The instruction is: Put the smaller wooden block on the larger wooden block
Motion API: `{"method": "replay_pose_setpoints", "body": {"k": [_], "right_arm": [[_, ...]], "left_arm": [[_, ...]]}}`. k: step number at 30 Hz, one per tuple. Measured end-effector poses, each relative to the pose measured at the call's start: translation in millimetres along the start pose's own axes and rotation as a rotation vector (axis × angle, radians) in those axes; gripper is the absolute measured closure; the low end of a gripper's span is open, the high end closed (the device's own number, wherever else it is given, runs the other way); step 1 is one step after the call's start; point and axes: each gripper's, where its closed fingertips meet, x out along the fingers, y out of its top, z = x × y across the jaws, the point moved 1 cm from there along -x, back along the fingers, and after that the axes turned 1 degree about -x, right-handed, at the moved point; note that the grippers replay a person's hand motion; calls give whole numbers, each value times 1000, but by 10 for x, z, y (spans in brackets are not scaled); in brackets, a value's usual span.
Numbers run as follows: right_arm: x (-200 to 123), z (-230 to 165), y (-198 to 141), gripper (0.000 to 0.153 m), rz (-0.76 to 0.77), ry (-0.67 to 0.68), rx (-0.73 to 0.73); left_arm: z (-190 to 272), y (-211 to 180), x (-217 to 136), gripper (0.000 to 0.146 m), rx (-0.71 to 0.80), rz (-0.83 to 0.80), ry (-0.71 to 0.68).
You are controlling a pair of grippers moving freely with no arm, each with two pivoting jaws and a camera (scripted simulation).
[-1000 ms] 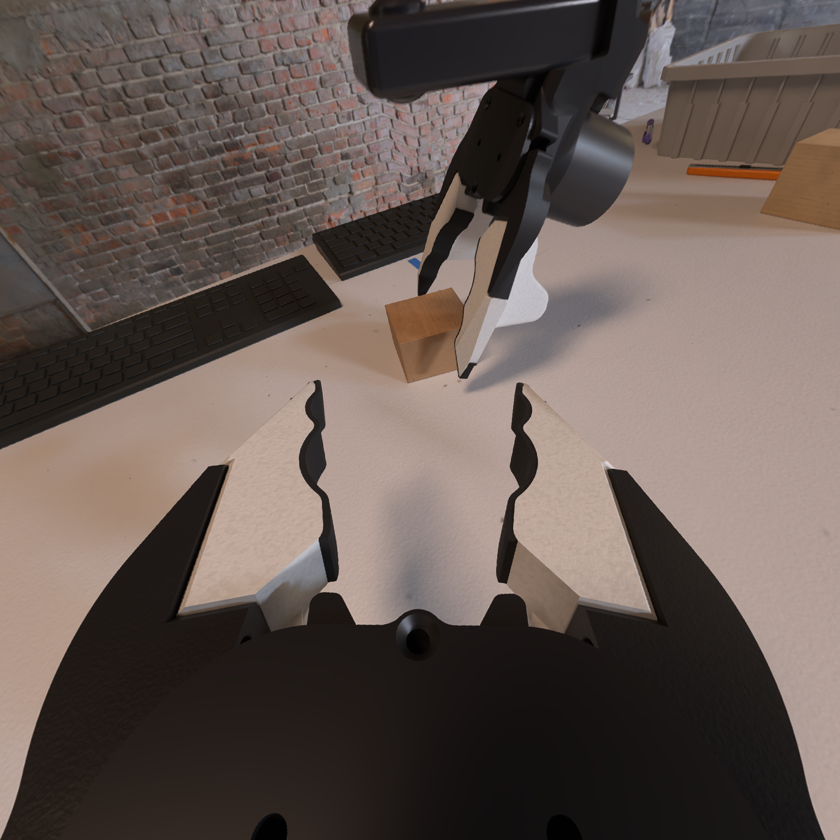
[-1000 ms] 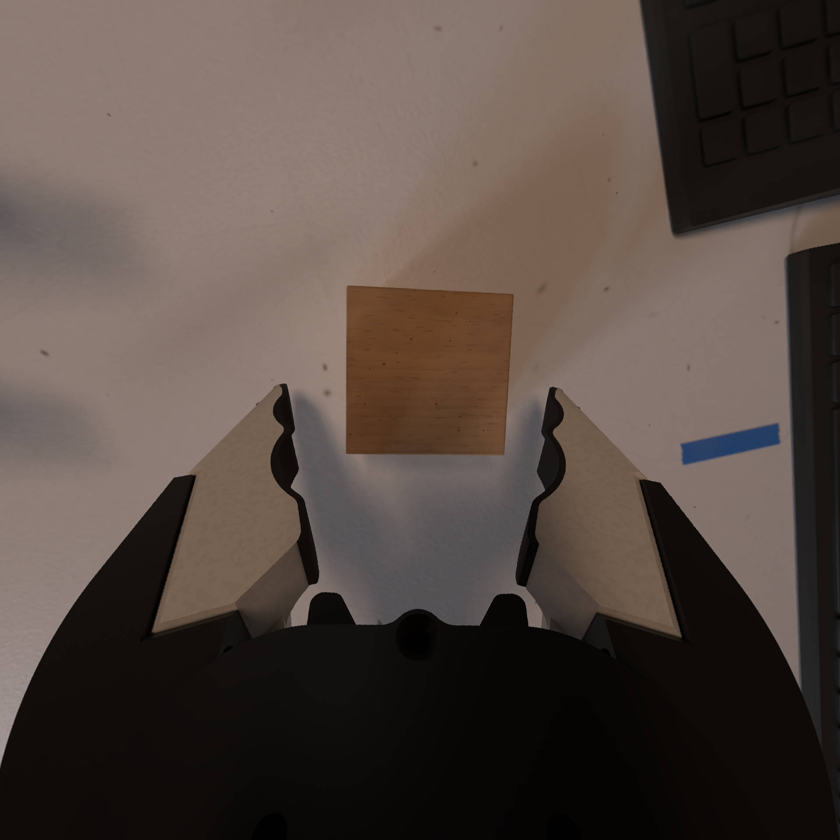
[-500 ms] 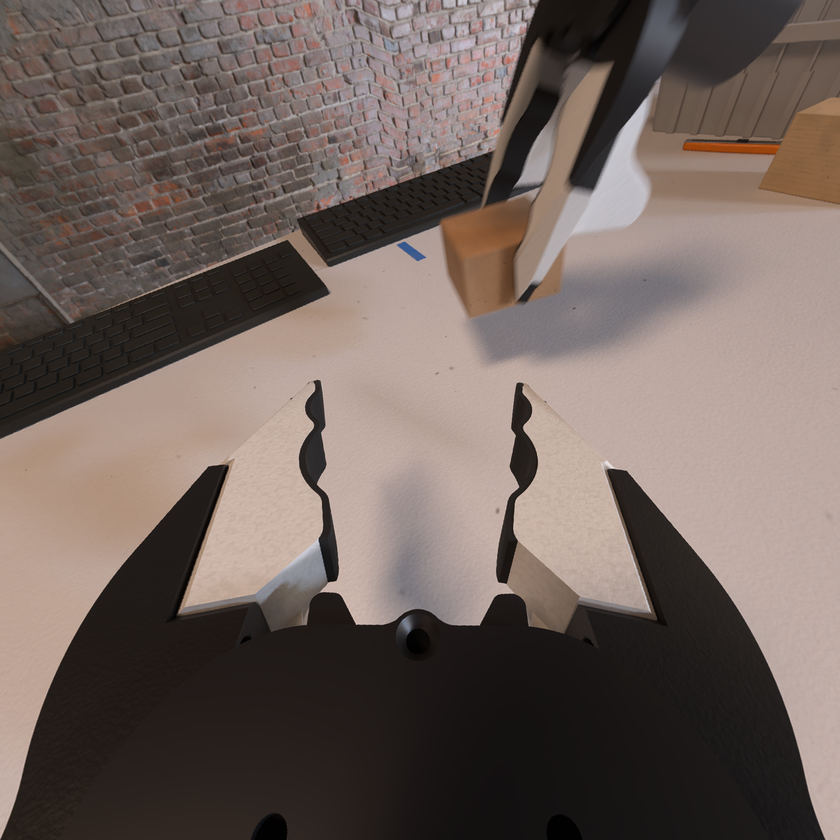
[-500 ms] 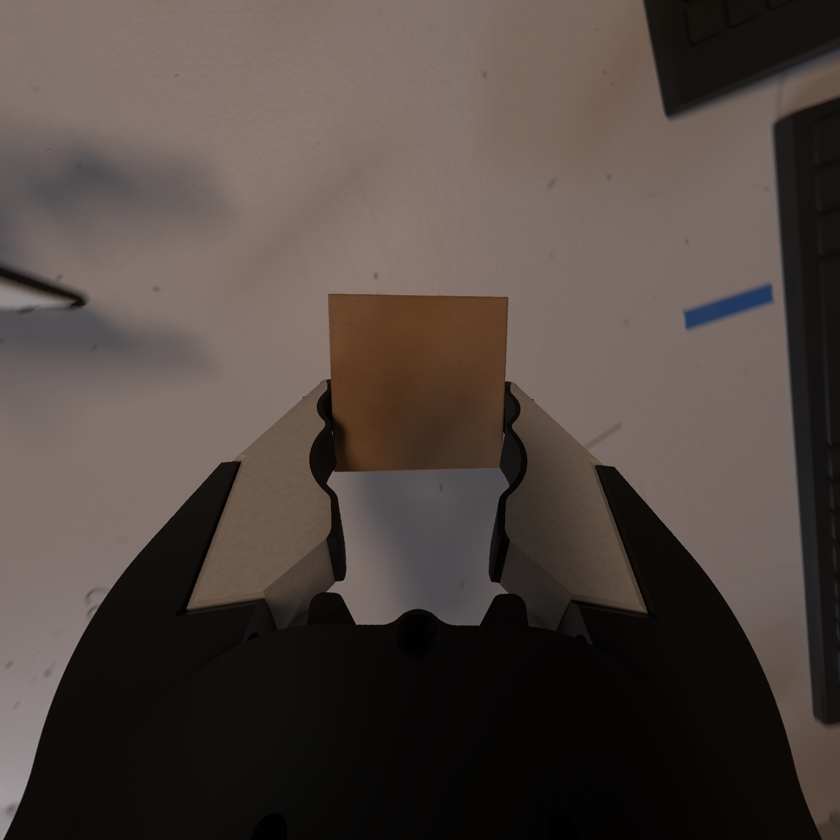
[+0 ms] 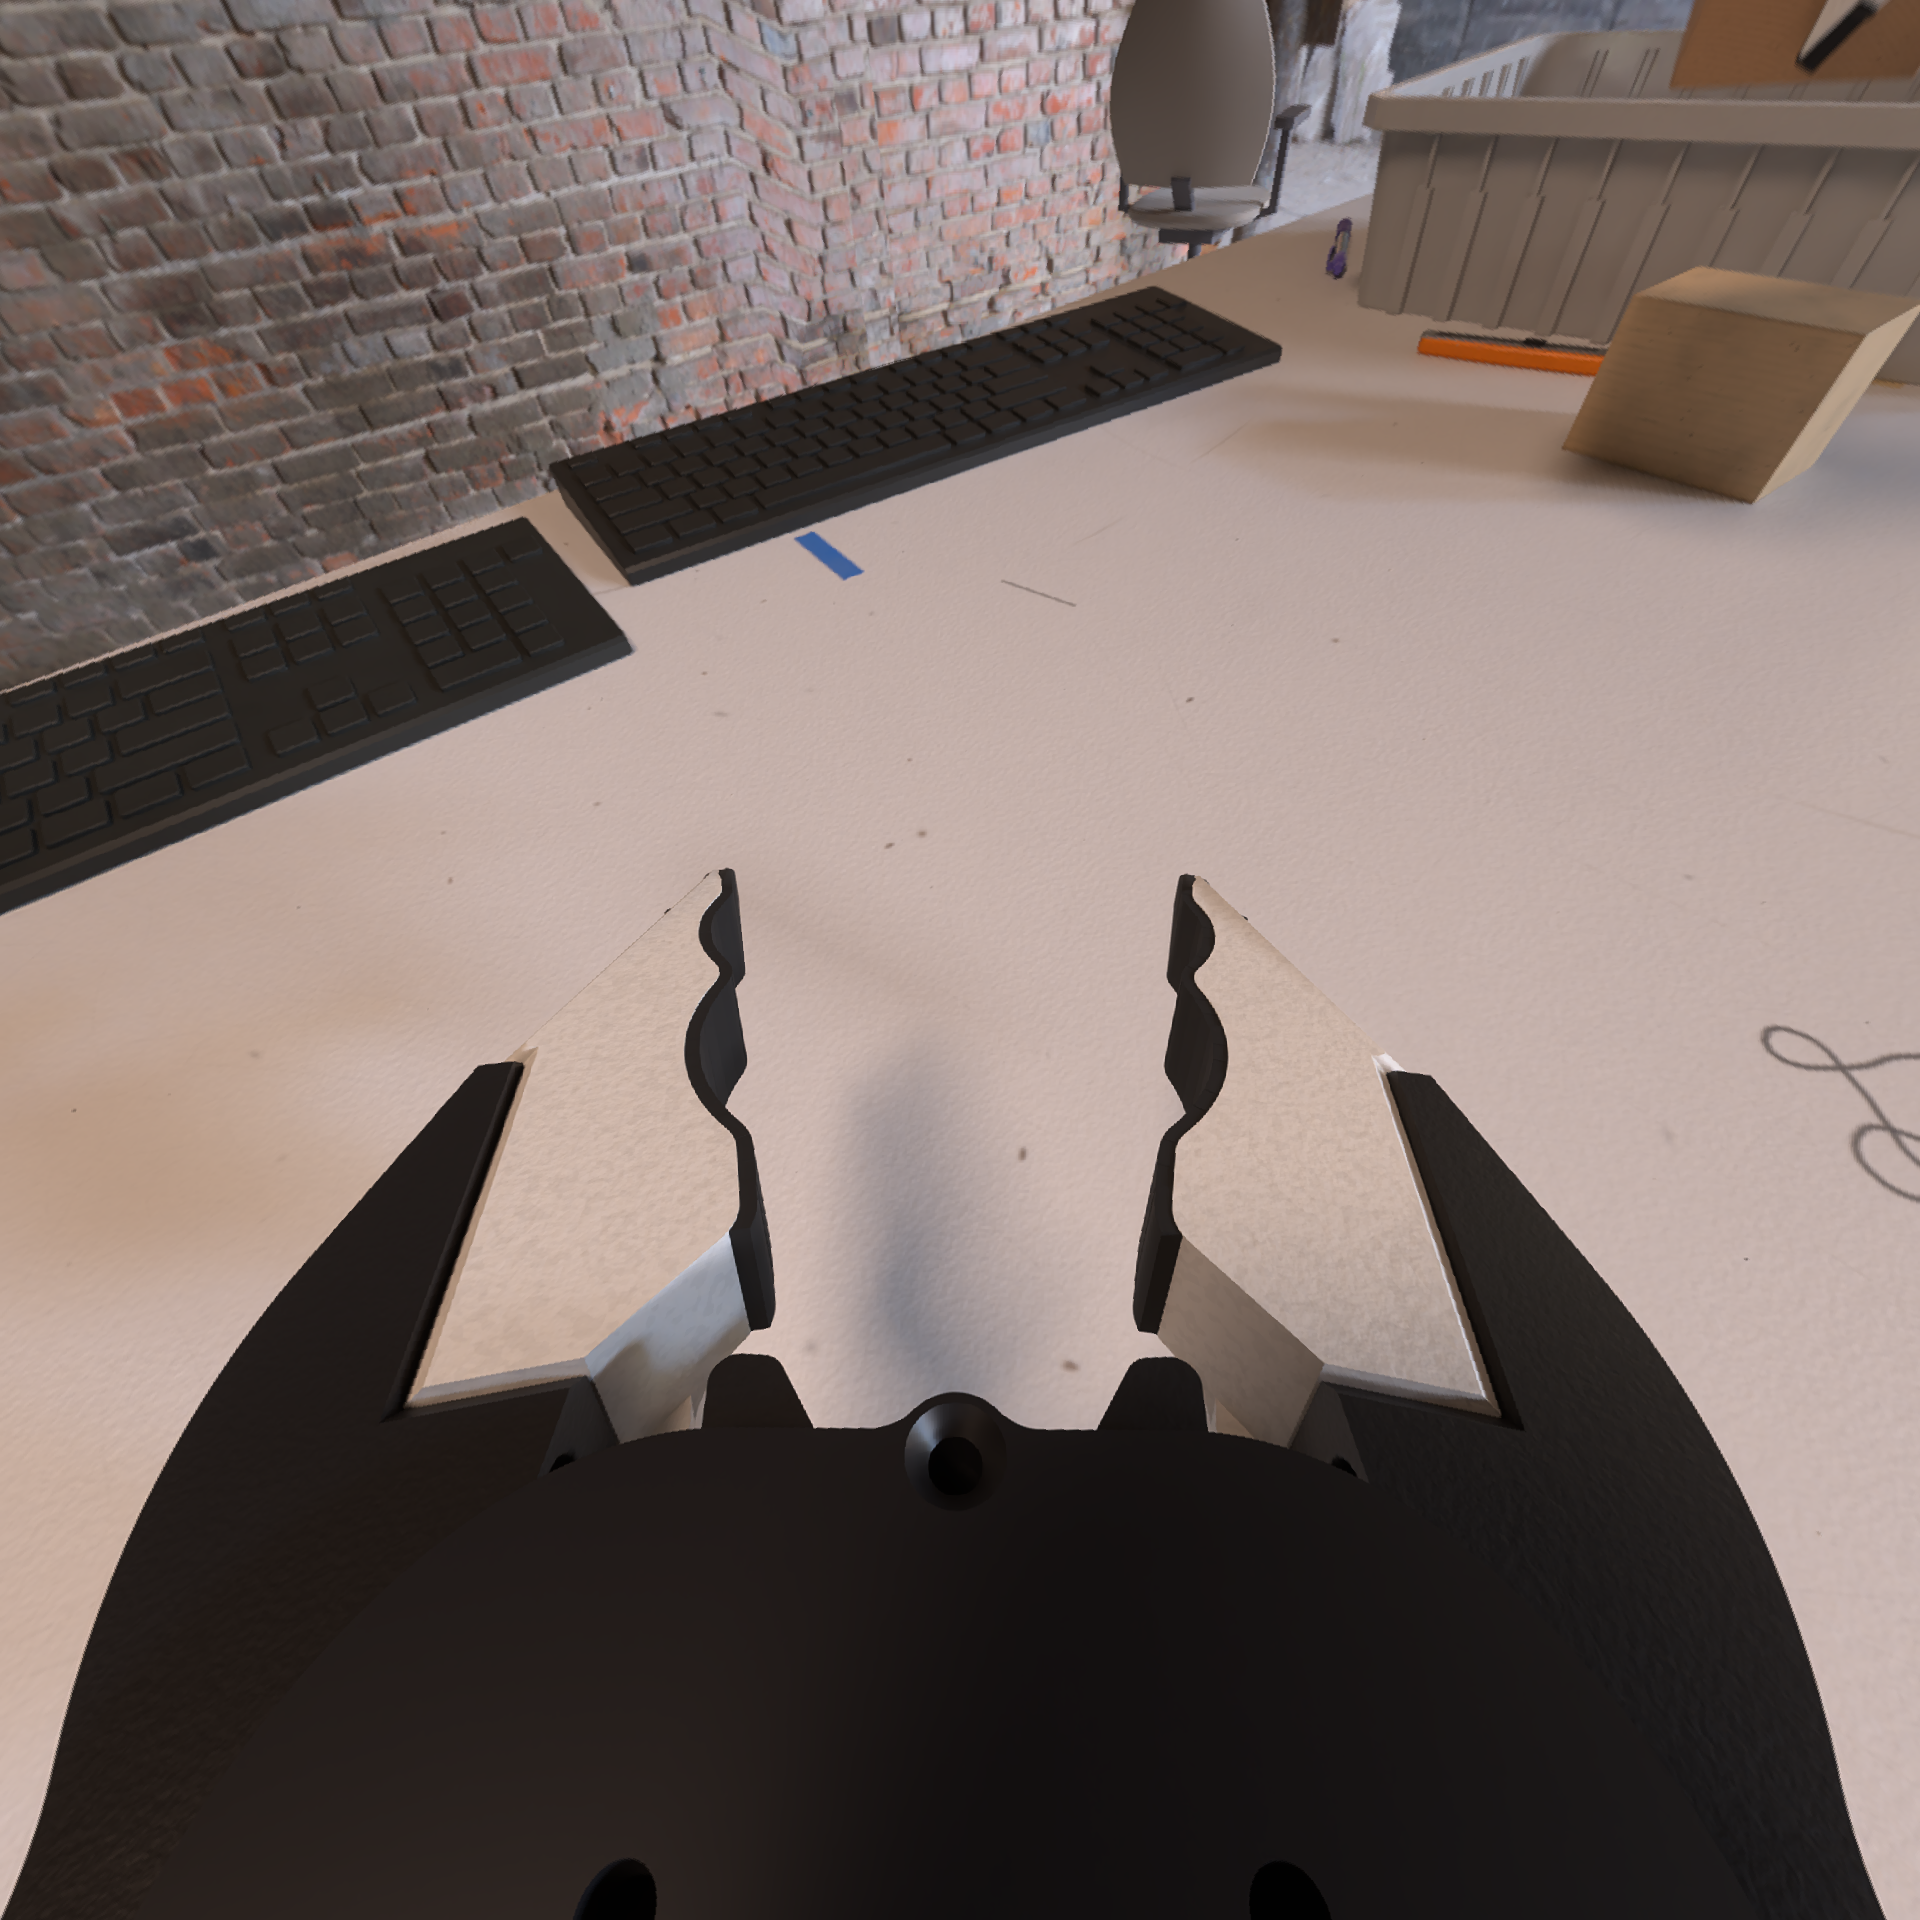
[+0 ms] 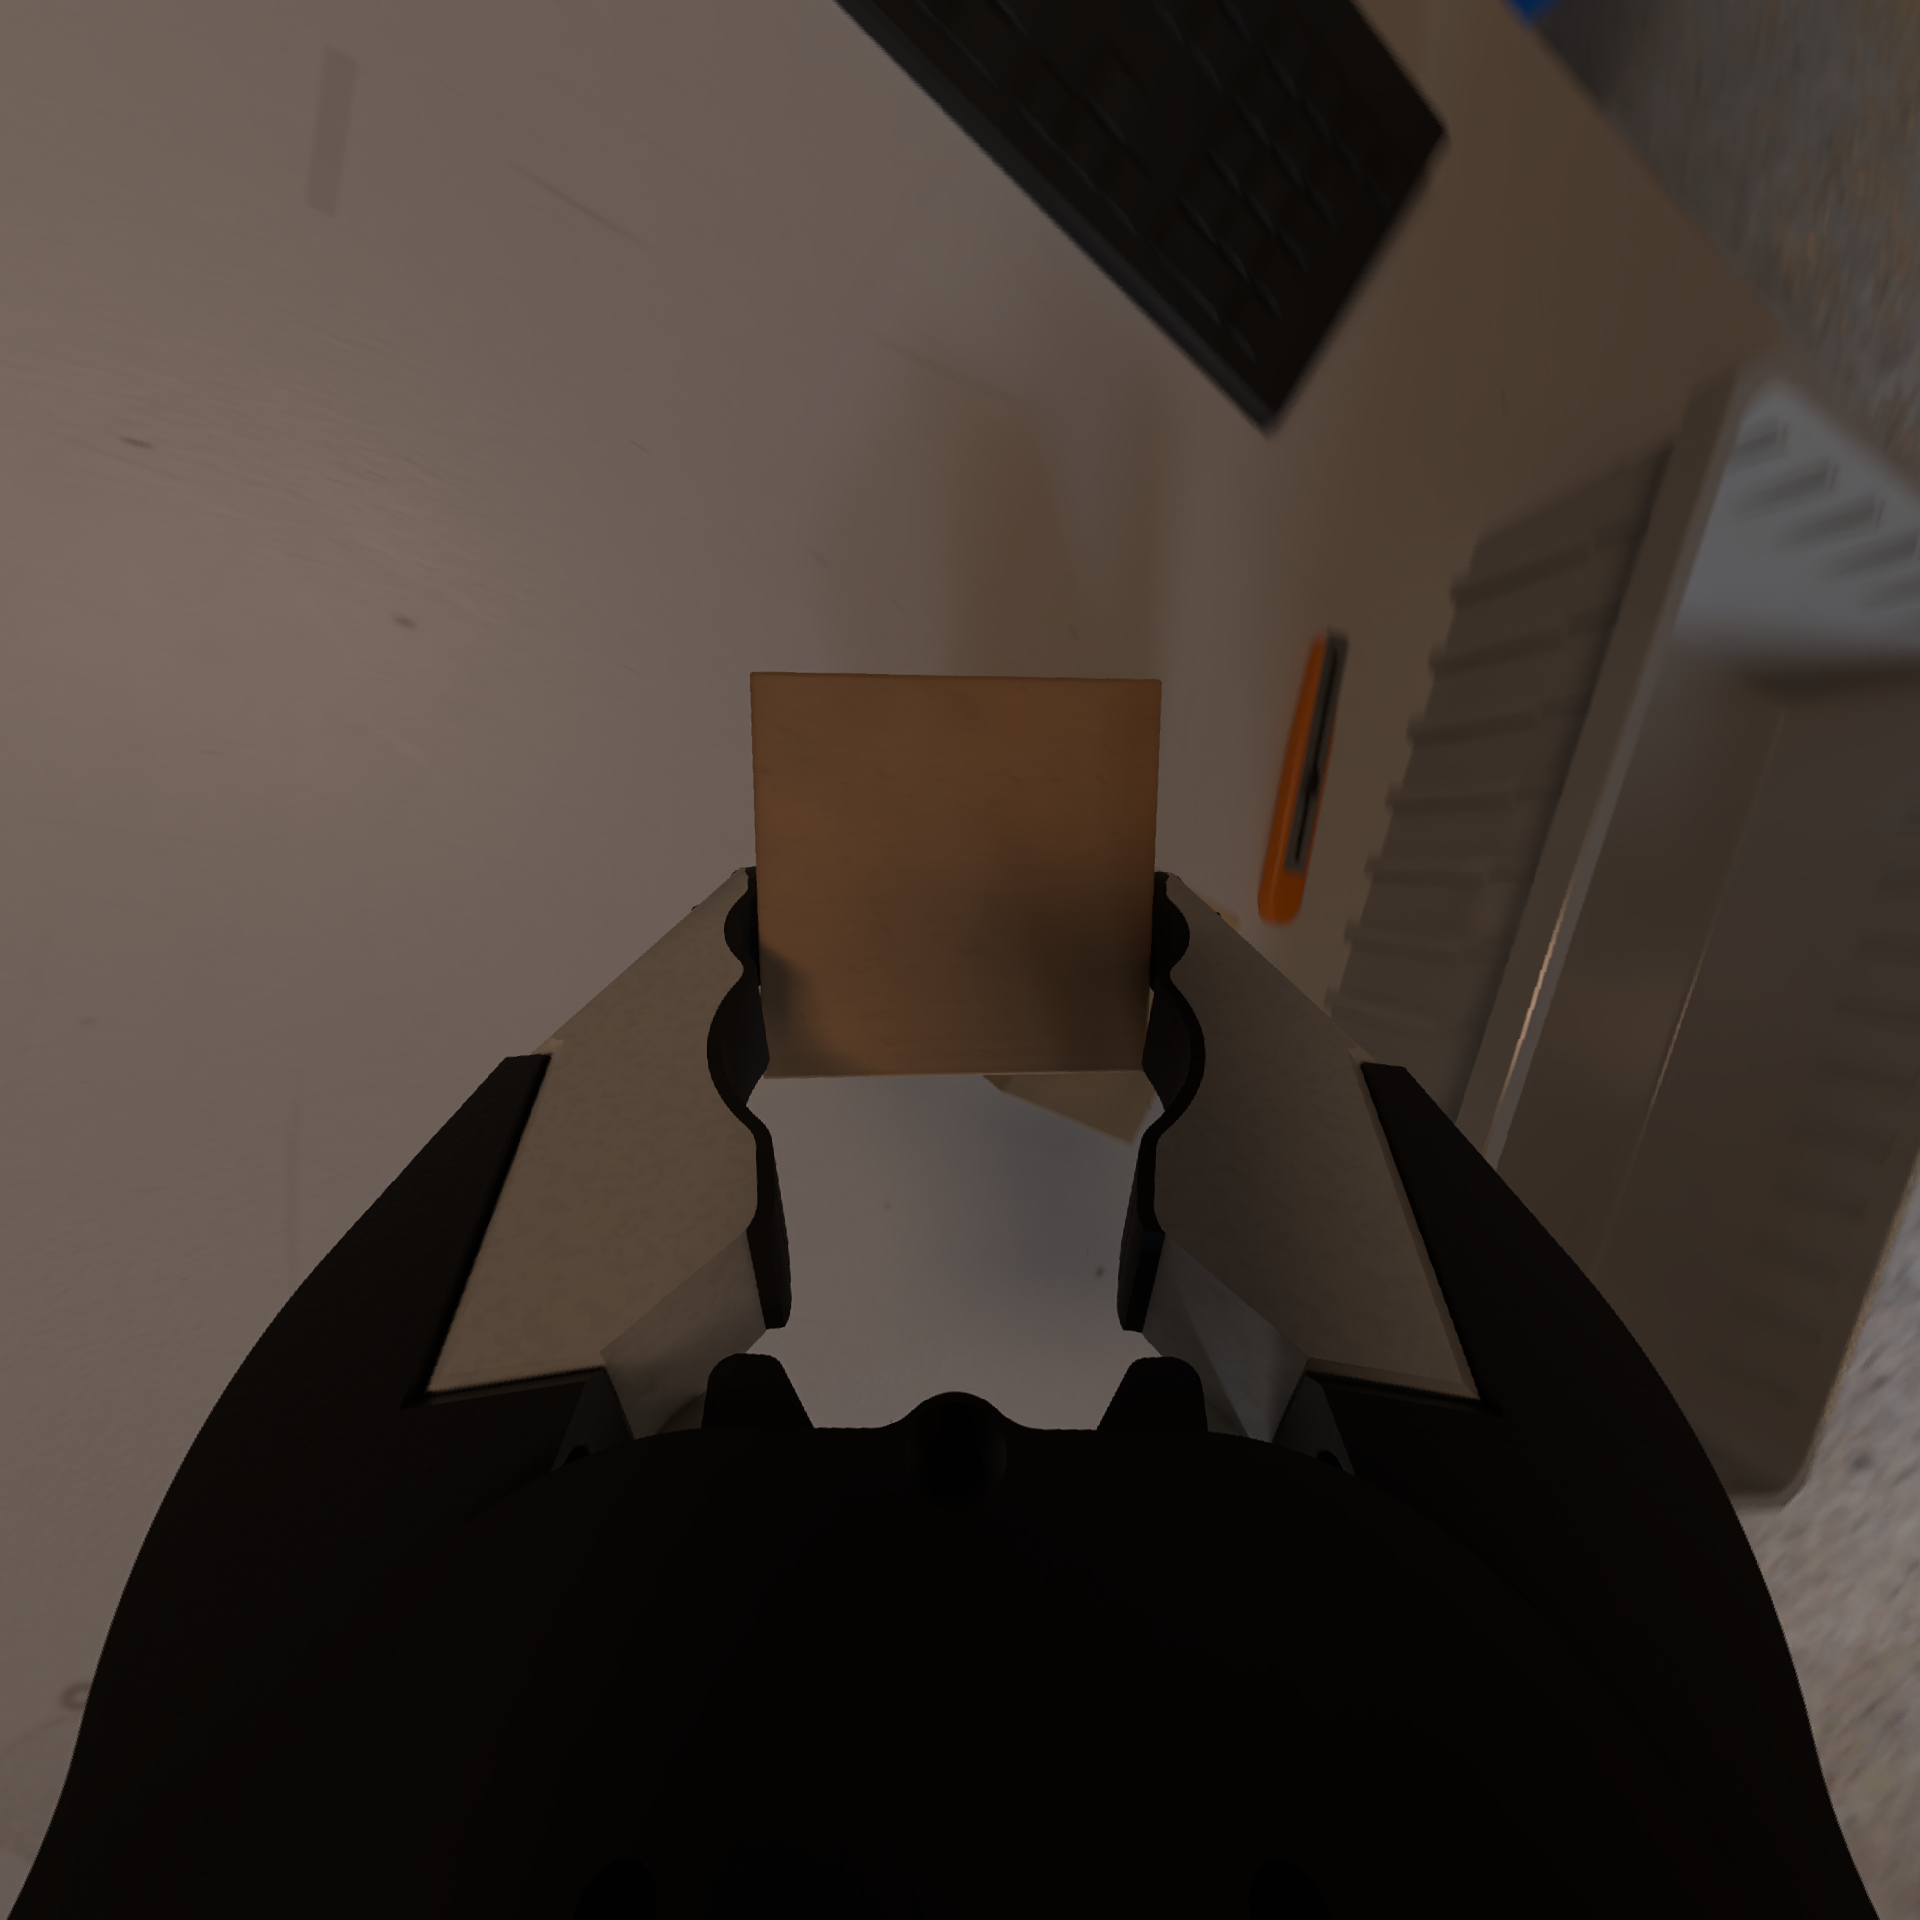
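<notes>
My right gripper [image 6: 954,883] is shut on the smaller wooden block [image 6: 956,790], a brown cube, and holds it in the air above the table. A pale corner of the larger wooden block [image 6: 1070,1103] shows just under the cube. In the left wrist view the larger block [image 5: 1745,384] rests on the table at the far right. The held cube [image 5: 1745,42] and one right fingertip [image 5: 1831,26] show at the top right corner, above it. My left gripper [image 5: 956,881] is open and empty, low over the table.
Two black keyboards [image 5: 914,416] [image 5: 260,686] lie along the brick wall, with a blue tape strip [image 5: 828,554] near them. A grey bin [image 5: 1621,187] and an orange tool [image 5: 1507,351] sit behind the larger block. A thin cable [image 5: 1860,1101] lies at the right.
My right gripper shut on the small cube, lifted it off the table and carried it right, over the larger block. My left gripper stayed open and turned slightly right.
</notes>
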Motion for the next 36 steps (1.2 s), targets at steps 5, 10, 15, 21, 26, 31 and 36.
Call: {"method": "replay_pose_setpoints", "body": {"k": [5,10,15,21,26,31,36], "right_arm": [[358,300,-527,79,-46,39,228],[666,368,-802,79,-68,67,364],[782,524,-922,79,-78,11,442],[784,591,-951,72,-8,-28,489],[574,476,-1034,52,34,-19,439],[-12,-10,-983,52,338,59,421],[-587,-596,-1124,54,622,22,399]], "left_arm": [[52,-10,16,64,30,3,3],[74,-64,48,64,32,-24,-8],[104,-82,62,65,37,-30,-19],[159,-120,85,65,68,-53,-33],[225,-151,104,64,79,-69,-56],[355,-170,130,65,74,-76,-100],[978,-34,198,65,-54,-139,-371]]}}
